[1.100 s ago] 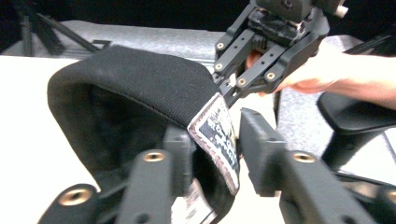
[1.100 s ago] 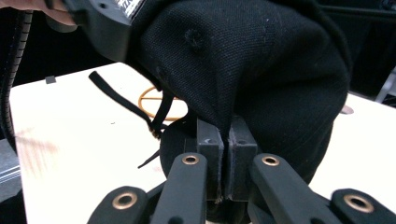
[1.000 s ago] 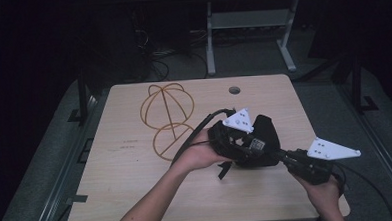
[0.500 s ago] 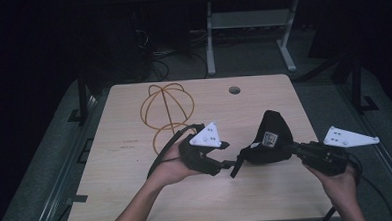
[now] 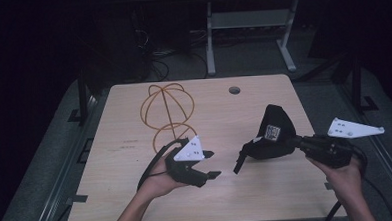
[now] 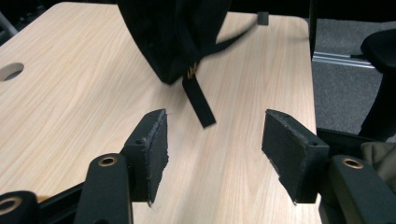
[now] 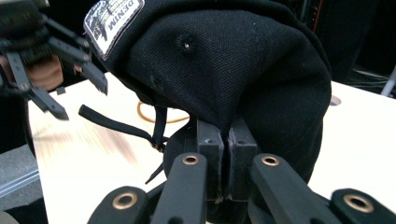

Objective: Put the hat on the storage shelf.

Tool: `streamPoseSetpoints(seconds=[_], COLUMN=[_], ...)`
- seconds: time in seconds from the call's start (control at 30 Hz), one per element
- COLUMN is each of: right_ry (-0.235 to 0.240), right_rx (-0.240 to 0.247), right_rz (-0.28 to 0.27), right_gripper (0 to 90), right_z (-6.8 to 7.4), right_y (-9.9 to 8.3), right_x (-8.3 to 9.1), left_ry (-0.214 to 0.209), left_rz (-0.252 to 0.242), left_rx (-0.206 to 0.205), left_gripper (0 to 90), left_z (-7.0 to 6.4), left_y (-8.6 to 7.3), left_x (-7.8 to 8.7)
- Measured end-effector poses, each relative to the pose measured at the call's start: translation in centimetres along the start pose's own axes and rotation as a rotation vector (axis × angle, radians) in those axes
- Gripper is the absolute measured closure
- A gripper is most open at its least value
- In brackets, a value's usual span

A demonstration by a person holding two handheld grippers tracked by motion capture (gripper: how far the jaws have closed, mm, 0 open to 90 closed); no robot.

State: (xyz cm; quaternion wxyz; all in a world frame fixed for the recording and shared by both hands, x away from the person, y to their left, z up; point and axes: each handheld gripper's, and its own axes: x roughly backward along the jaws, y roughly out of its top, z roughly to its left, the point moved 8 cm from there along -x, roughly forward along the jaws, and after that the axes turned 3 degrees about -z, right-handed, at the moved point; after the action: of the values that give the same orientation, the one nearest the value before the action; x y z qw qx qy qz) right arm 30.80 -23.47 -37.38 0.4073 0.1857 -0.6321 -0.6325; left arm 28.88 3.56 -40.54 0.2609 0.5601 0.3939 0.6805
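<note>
Down at the near edge of the table (image 5: 117, 194), the left gripper (image 5: 210, 164) has its jaws spread wide with nothing between them, hovering over bare wood. Just past it, the black cap (image 5: 271, 137) hangs above the right half of the table, its strap (image 5: 239, 161) dangling toward the left gripper. The right gripper (image 7: 227, 154) is pinched tight on the cap's fabric. Further back sits an orange wire frame (image 5: 167, 112), well apart from both.

left tongs (image 5: 210, 164): jaws apart | right tongs (image 7: 227, 154): clamped (jaws pressed together)
</note>
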Motion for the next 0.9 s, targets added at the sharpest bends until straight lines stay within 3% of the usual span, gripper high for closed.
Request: streamPoseSetpoints(seconds=[0.13,0.4,0.73,0.9], right_ry=[0.009,0.007,0.031,0.059], right_rx=[-0.004,0.023,0.056,0.077], right_rz=[-0.006,0.005,0.002,0.006], right_gripper=[86.6,86.6,86.6,86.6], right_z=[-0.1,-0.1,1.0,2.1], right_y=[1.1,3.7,7.0,9.2], right_x=[0.2,-0.1,-1.4,-2.7], left_ry=[0.014,0.026,0.021,0.027], left_rz=[0.022,0.021,0.036,0.035], left_rx=[-0.011,-0.009,-0.032,-0.025], left_gripper=[38.5,37.0,35.6,33.6], left_z=[-0.2,-0.2,-0.8,-0.7], left_y=[-1.1,-2.7,-4.4,-5.0], left_x=[0.4,0.9,0.6,0.5])
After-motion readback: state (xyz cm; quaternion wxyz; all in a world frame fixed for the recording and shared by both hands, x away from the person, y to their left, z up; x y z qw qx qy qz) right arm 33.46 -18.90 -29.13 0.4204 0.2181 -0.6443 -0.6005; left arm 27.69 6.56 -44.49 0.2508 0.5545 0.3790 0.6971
